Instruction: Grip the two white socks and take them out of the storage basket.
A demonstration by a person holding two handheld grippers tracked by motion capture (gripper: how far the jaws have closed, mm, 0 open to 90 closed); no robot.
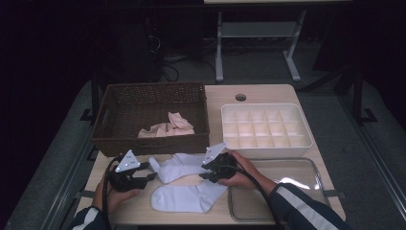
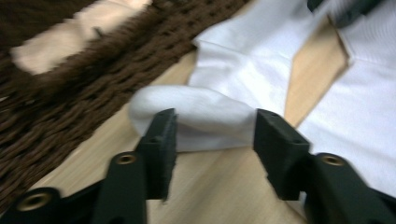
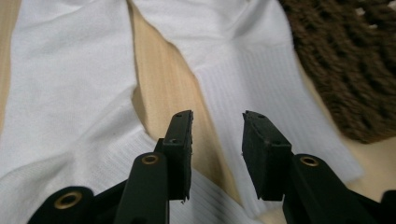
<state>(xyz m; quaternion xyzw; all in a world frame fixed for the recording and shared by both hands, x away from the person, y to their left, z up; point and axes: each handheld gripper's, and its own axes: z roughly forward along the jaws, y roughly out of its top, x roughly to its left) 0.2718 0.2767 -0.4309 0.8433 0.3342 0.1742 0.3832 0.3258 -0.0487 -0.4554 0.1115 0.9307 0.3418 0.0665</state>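
I have the left gripper (image 1: 152,176) spread at the upper sock's (image 1: 179,165) toe, just before the basket (image 1: 151,139); the right gripper (image 1: 205,170) hangs spread over its cuff. Releasing step, I judge; next, regrip to pair both socks.

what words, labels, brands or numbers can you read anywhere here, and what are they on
None: no readable text in any view.
Grey plate on the left hand-held gripper: small dark marks, too small to read.
Grey plate on the right hand-held gripper: the same, too small to read.
White socks, wicker basket, white divider tray, glass dish: no print or label visible.
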